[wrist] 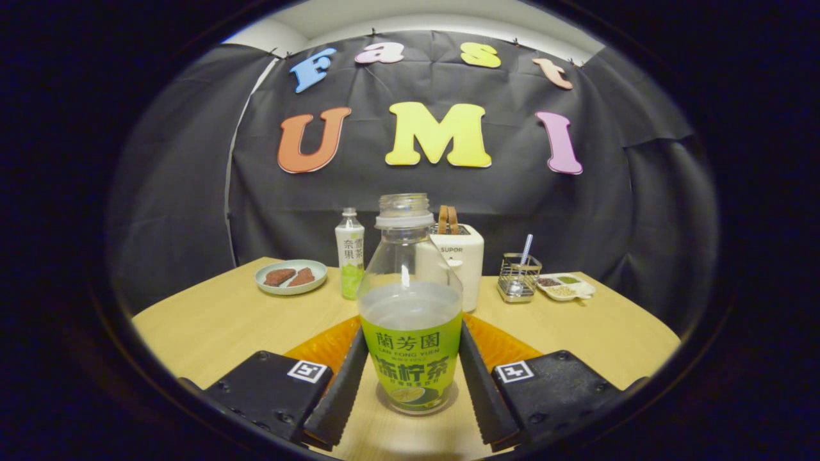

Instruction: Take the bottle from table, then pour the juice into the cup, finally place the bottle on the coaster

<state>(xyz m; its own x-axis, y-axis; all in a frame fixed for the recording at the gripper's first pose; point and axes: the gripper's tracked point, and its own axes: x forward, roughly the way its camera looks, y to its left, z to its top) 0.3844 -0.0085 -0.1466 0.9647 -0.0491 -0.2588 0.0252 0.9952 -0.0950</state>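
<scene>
Standing upright on the table, the bottle is clamped by the gripper.

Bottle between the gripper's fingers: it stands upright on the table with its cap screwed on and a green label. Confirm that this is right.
One detail is wrong: the bottle has no cap; its neck is open. The rest holds in the gripper view: it stands upright on the table, wears a green label, and sits between the fingers of the gripper, which flank its sides closely.
</scene>
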